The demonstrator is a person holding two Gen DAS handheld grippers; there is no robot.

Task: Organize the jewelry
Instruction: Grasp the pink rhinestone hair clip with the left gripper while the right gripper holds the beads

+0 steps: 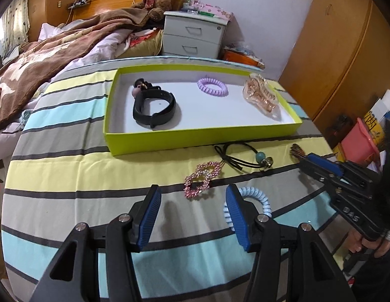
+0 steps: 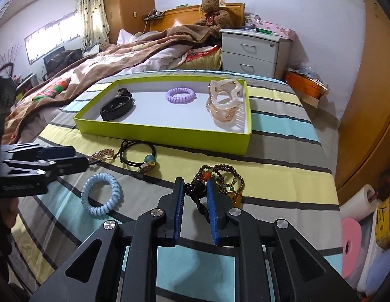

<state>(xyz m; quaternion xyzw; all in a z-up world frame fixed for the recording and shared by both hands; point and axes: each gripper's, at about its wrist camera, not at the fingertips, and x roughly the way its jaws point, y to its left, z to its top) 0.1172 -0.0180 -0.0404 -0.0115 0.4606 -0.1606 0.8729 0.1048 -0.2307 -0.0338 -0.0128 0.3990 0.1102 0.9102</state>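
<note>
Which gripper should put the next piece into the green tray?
Right. The right gripper is already shut on the dark bead bracelet, and the green tray lies just ahead. The left gripper is open and empty, with the blue coil hair tie beside its right finger.

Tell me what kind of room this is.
A bedroom, most likely: an unmade bed with a brown blanket, a teddy bear against the headboard, and a white nightstand beside it.

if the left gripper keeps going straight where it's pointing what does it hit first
Most likely the pink rhinestone clip, which lies just ahead between the open left gripper fingers' line. The blue coil hair tie sits off to the right, beside the right finger. Depth is hard to judge, so it may meet the striped bedsheet first.
</note>
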